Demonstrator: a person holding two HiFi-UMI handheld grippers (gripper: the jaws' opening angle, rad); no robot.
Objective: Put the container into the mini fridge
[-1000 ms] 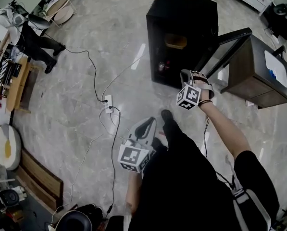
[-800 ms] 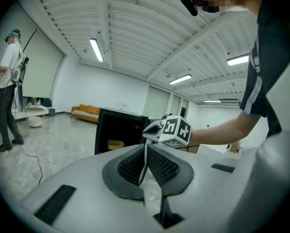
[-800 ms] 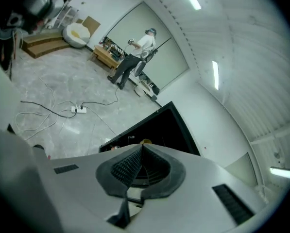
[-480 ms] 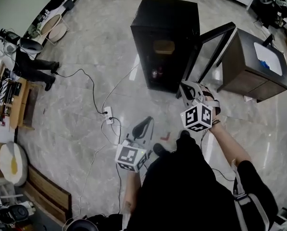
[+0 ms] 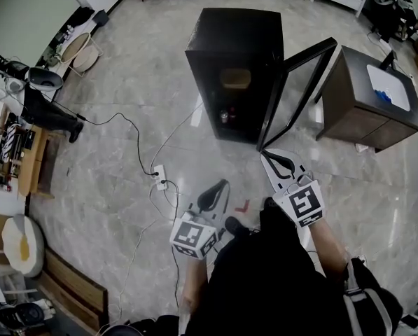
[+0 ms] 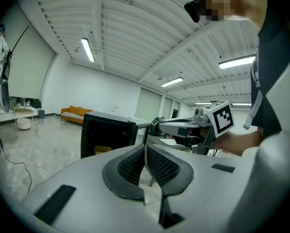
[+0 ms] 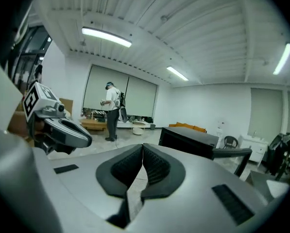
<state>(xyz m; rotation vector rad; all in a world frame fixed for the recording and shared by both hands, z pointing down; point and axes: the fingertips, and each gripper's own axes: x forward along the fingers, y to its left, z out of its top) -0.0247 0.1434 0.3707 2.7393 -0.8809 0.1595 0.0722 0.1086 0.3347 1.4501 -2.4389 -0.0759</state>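
Observation:
The black mini fridge (image 5: 233, 30) stands on the floor ahead with its glass door (image 5: 297, 89) swung open to the right. A tan container (image 5: 235, 79) sits on the upper shelf inside, and small items lie on the bottom shelf. My right gripper (image 5: 267, 157) hangs shut and empty just in front of the door's lower edge. To its left, nearer my body, my left gripper (image 5: 223, 186) is shut too and holds nothing. In the left gripper view the pads (image 6: 135, 161) meet, with the fridge (image 6: 106, 135) beyond. The right gripper view shows the pads (image 7: 157, 166) pressed together.
A dark cabinet (image 5: 373, 107) stands right of the fridge door. A power strip (image 5: 159, 173) with cables lies on the floor to the left, and a small red piece (image 5: 242, 205) near my feet. A person (image 5: 44, 107) stands by tables at the far left.
My right gripper has drawn back from the fridge opening toward my body and rolled, its marker cube now facing up. The left gripper has shifted slightly. The door stays open.

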